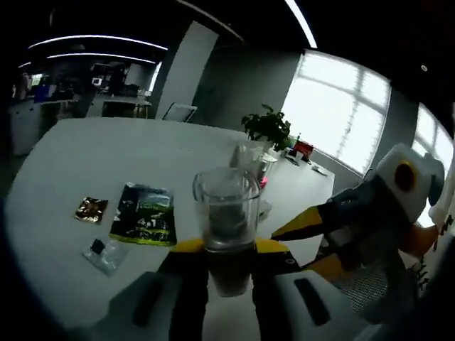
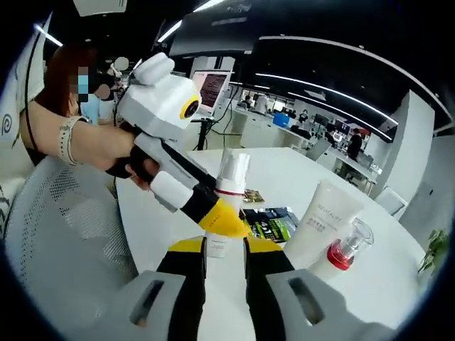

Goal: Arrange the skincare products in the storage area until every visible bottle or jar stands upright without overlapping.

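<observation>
A white bottle with a clear cap and a red band (image 2: 229,186) stands upright between the two grippers. In the left gripper view the same bottle (image 1: 226,213) looks dark against the window. My left gripper (image 1: 229,249) is shut on its lower body, one yellow-tipped jaw on each side. In the right gripper view the left gripper (image 2: 226,219) comes in from the left in a person's hand (image 2: 117,153). My right gripper (image 2: 226,247) is open, its tips close in front of the bottle's base. From the left, the right gripper (image 1: 302,245) points at the bottle.
A white tube (image 2: 323,219) and a red bottle with a clear cap (image 2: 346,249) stand to the right on the white table (image 2: 284,170). A green packet (image 1: 144,214), a gold sachet (image 1: 91,209) and a small clear sachet (image 1: 103,252) lie flat. A mesh chair (image 2: 64,234) is at the left.
</observation>
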Demonstrator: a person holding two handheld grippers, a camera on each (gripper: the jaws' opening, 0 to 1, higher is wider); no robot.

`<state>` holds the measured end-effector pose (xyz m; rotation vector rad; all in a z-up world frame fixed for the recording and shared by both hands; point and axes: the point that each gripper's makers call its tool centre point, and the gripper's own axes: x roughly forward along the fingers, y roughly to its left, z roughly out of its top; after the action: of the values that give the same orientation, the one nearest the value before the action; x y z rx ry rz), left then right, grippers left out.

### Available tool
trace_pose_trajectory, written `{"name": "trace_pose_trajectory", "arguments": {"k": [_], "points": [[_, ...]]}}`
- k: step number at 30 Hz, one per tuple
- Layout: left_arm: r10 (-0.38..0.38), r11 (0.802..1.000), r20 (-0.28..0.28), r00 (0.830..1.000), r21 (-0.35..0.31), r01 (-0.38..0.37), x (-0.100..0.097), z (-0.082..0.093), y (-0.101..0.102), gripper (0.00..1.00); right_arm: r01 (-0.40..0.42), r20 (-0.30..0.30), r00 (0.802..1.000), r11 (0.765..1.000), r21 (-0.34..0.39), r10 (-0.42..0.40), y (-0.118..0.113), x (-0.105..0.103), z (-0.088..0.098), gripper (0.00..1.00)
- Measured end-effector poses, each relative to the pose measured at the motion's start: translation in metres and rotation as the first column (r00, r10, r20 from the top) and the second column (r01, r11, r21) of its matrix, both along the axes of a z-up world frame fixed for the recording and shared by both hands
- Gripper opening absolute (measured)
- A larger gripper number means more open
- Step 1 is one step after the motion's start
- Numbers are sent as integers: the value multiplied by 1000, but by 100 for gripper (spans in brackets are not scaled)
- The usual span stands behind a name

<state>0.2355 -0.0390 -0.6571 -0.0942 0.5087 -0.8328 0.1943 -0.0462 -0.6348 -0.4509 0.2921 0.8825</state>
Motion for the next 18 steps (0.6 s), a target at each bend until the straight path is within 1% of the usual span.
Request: {"name": "trace_pose_trajectory", "arguments": {"k": [2, 4, 5, 6, 9, 10, 11, 12, 13, 15, 16, 17, 18], "points": [[-35, 998, 23, 999, 43, 34, -2, -4, -5, 18, -27, -18, 999, 1000, 12, 27, 3, -4, -1, 20], [-80, 995, 39, 996, 55, 78, -3, -5, -10, 18, -38, -41, 998, 998, 44, 40, 5, -7, 0, 20], [-108, 993, 59, 992, 61, 105, -6, -3, -17, 18, -36, -49, 998, 998, 57, 39, 5, -7, 1, 20], [-131, 989, 74, 989, 80, 125, -7, -3, -20, 18, -31, -50, 998, 997, 72, 35, 5, -7, 4, 20], [-178, 976, 106, 978, 142, 163, -8, -8, -21, 18, -18, -108, 994, 989, 147, 34, 3, -9, 5, 18], [-201, 969, 127, 971, 174, 178, -9, -10, -23, 18, -14, -138, 990, 983, 183, 40, 3, -10, 5, 18], [-225, 961, 153, 962, 195, 194, -9, -10, -25, 18, -3, -150, 988, 978, 207, 34, 2, -10, 6, 18], [-261, 950, 185, 947, 222, 219, -11, -10, -29, 18, 12, -147, 989, 972, 237, 24, 0, -7, 10, 19], [-286, 942, 195, 938, 237, 238, -13, -12, -31, 18, 26, -153, 988, 966, 256, 14, -2, -6, 12, 19], [-312, 933, 188, 931, 248, 262, -18, -17, -37, 18, 71, -153, 988, 950, 303, -25, -8, -1, 18, 21], [-327, 928, 186, 926, 248, 278, -20, -20, -40, 18, 74, -159, 987, 950, 303, -26, -10, 0, 17, 22], [-319, 931, 185, 929, 242, 272, -18, -22, -39, 18, 89, -162, 986, 951, 296, -42, -13, 1, 16, 21], [-331, 929, 186, 925, 238, 284, -20, -22, -41, 18, 94, -140, 989, 954, 283, -55, -15, 4, 17, 22]]}}
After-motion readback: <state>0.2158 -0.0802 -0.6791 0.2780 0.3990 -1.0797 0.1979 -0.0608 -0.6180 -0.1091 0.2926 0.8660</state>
